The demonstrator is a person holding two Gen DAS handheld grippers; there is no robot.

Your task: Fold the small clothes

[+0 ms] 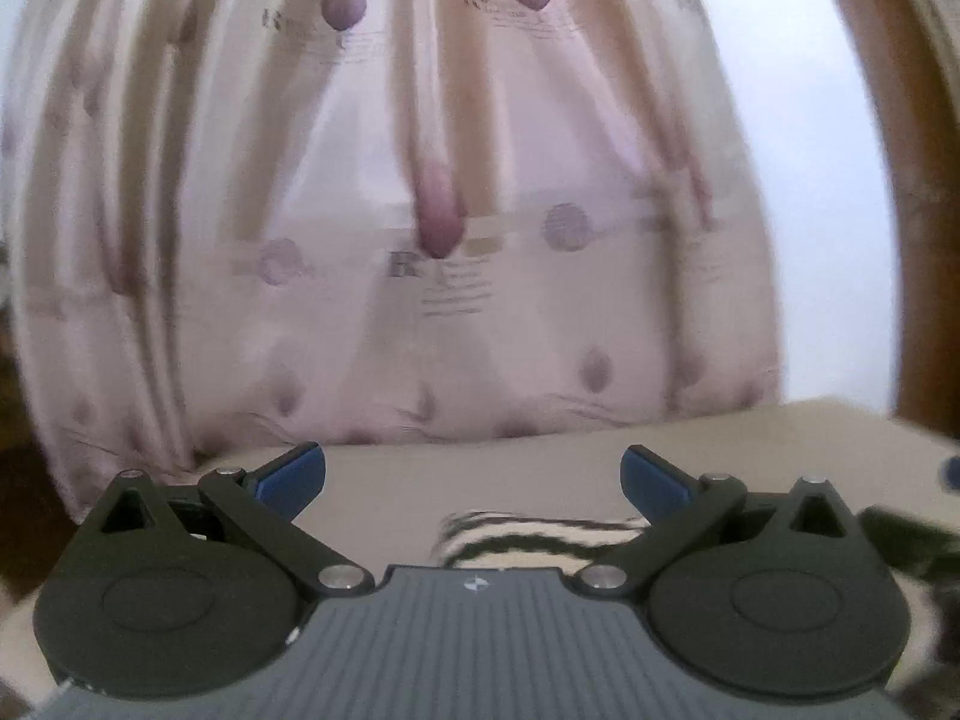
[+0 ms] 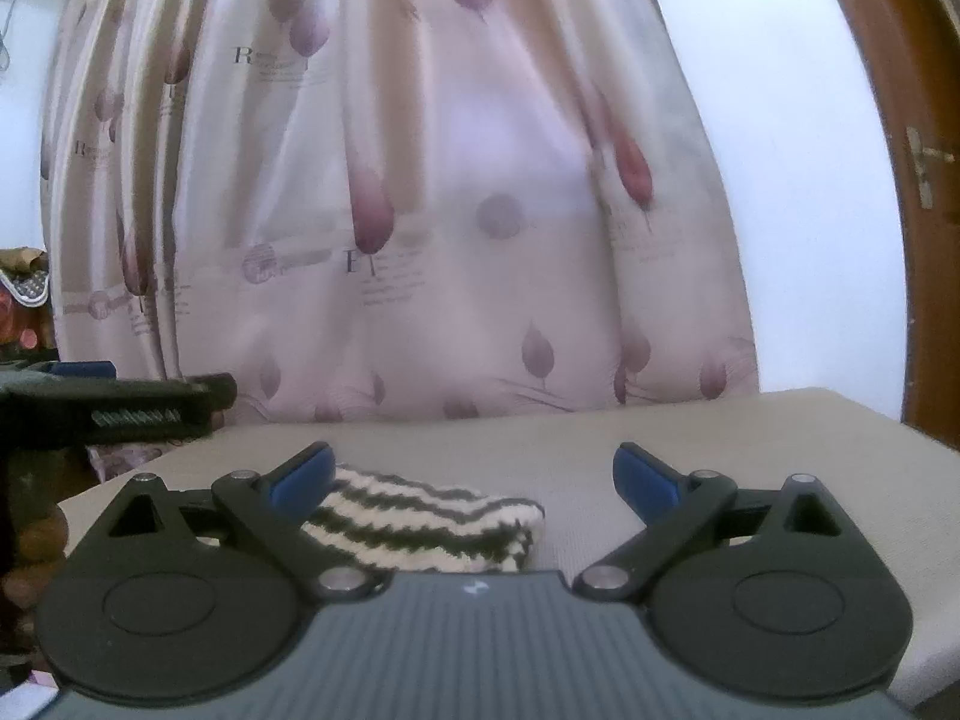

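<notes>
The left gripper (image 1: 473, 477) stands with its blue-padded fingers (image 1: 292, 476) spread wide and nothing between them; the pads touch no cloth. Just beyond its grey body lies the striped cloth (image 1: 528, 537), a small knitted piece in dark and cream bands, flat on the beige table (image 1: 468, 480); only its far edge shows over the body, and more stripes blur at the right edge of that view.

The right gripper (image 2: 474, 477) is likewise wide apart, its blue fingers (image 2: 303, 477) holding nothing; in its view the striped cloth (image 2: 432, 531) lies folded into a low, thick bundle on the table (image 2: 576, 468), near the left finger and partly hidden behind it, its right end free and well short of the right finger; whether the left finger touches it cannot be told.

At the left edge of the right view the other gripper (image 2: 120, 405) shows side-on, dark and level above the table's corner.

Behind the table hangs a pale pink curtain (image 2: 456, 210) printed with purple leaves and small lettering, falling in long folds to the table's far edge; right of it comes a white wall (image 2: 798, 210), then a brown wooden door (image 2: 924, 180) with a handle.
</notes>
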